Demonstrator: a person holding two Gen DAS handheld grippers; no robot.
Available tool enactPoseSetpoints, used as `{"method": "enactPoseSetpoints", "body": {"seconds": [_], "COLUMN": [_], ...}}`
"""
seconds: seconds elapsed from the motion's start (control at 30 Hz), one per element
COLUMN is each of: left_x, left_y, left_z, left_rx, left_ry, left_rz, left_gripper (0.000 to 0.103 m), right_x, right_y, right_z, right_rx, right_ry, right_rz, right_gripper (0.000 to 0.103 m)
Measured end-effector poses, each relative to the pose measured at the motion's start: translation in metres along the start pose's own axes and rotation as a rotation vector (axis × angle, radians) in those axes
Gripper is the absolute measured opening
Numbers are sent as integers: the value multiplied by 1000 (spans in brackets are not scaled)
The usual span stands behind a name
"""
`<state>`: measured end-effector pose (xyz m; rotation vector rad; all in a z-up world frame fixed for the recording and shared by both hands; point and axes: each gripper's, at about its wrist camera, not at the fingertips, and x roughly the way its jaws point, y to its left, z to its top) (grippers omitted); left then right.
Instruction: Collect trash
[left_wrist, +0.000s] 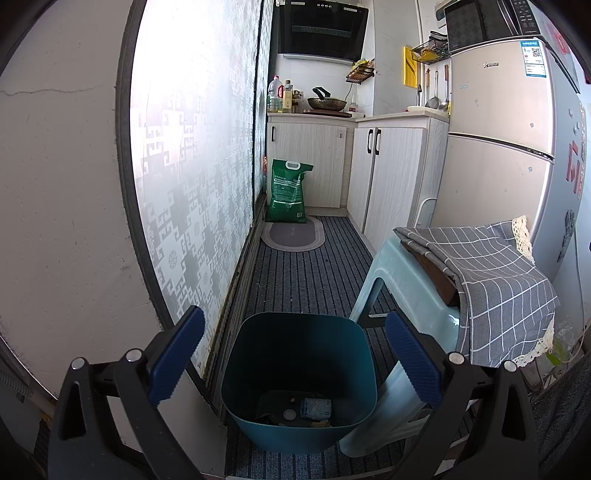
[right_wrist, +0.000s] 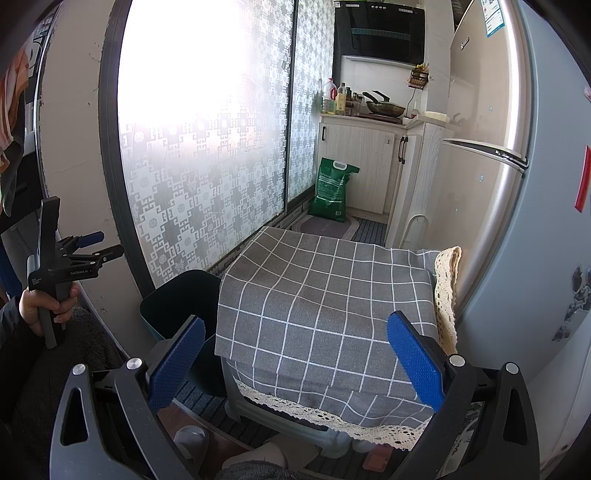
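Left gripper (left_wrist: 295, 356) wide open, empty, above teal bin (left_wrist: 299, 387). Right gripper (right_wrist: 295, 360) wide open, empty, over checked cloth (right_wrist: 325, 314) draped on plastic stool (left_wrist: 373, 291), which crowds bin's right side; glass door (left_wrist: 195, 166) on its left. Bin on striped mat (left_wrist: 310, 273), few crumpled scraps (left_wrist: 314, 408) at bottom.

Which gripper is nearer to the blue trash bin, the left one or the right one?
Left. The left gripper hangs open just above the trash bin. The right gripper is open over the checked cloth, with the bin beside it.
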<state>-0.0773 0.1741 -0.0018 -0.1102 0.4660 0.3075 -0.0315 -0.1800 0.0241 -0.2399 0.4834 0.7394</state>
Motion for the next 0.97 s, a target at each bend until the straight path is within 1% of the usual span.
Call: {"method": "enactPoseSetpoints", "body": {"seconds": [0.83,0.97], "left_x": [1,2], "left_y": [0,4], "left_z": [2,2], "left_rx": [10,-2], "left_ry": [5,8], "left_rz": [-9,-6], "left_gripper": [100,100], "right_x": [1,1], "right_y": [1,1], "right_z": [-2,-2], "right_rx": [-7,-7], "right_ry": [5,5], "right_rz": [-1,-1], "right_gripper": [100,100]}}
